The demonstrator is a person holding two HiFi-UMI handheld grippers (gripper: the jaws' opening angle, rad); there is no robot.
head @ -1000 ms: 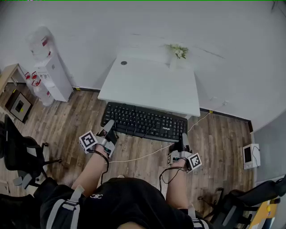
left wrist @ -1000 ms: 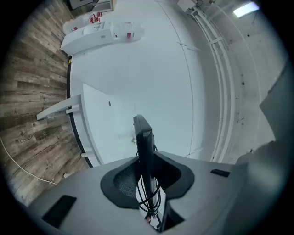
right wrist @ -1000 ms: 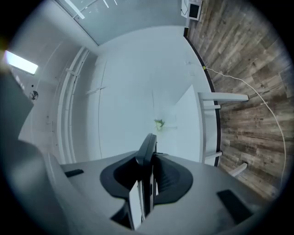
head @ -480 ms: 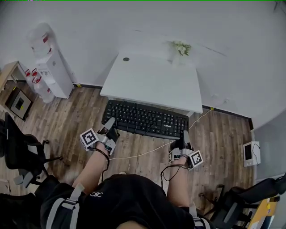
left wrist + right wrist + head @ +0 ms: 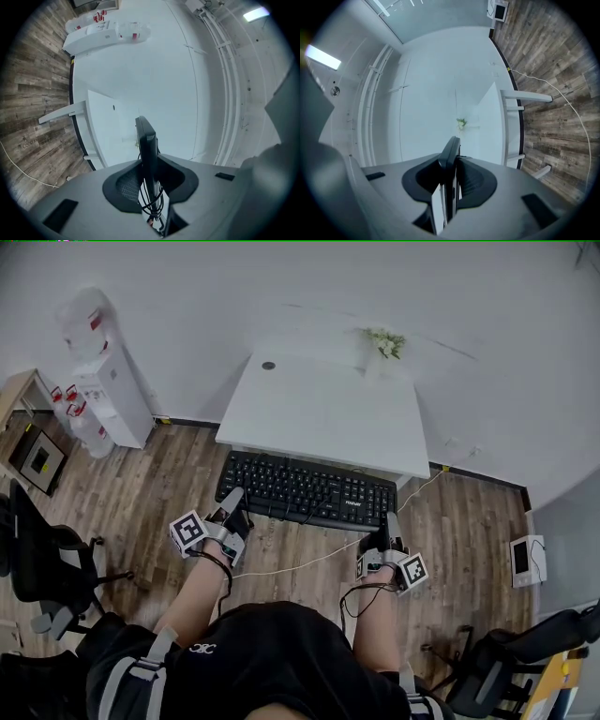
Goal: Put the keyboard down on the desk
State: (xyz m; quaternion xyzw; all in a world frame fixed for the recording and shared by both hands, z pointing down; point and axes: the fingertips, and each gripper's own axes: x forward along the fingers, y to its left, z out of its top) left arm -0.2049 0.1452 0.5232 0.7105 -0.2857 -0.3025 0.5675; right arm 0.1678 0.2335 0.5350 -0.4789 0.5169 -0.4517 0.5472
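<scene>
A black keyboard (image 5: 305, 491) hangs level in the air just before the front edge of the white desk (image 5: 323, 413), over the wooden floor. My left gripper (image 5: 234, 510) is shut on its near left corner, my right gripper (image 5: 386, 529) on its near right corner. In the left gripper view the keyboard (image 5: 146, 140) shows edge-on between the pads of the left gripper (image 5: 149, 185), with a coiled cable beside it. The right gripper view has the keyboard's edge (image 5: 451, 152) pinched in the right gripper (image 5: 449, 185), with the desk beyond.
A small plant in a vase (image 5: 384, 343) stands at the desk's far right, and a dark round spot (image 5: 269, 366) marks its far left. A water dispenser (image 5: 108, 395) stands at left, office chairs (image 5: 37, 559) (image 5: 506, 662) on both sides. The keyboard's cable (image 5: 300, 564) trails over the floor.
The desk has come slightly nearer in the head view. The keyboard and both grippers have shifted a little toward it, with both grips unchanged.
</scene>
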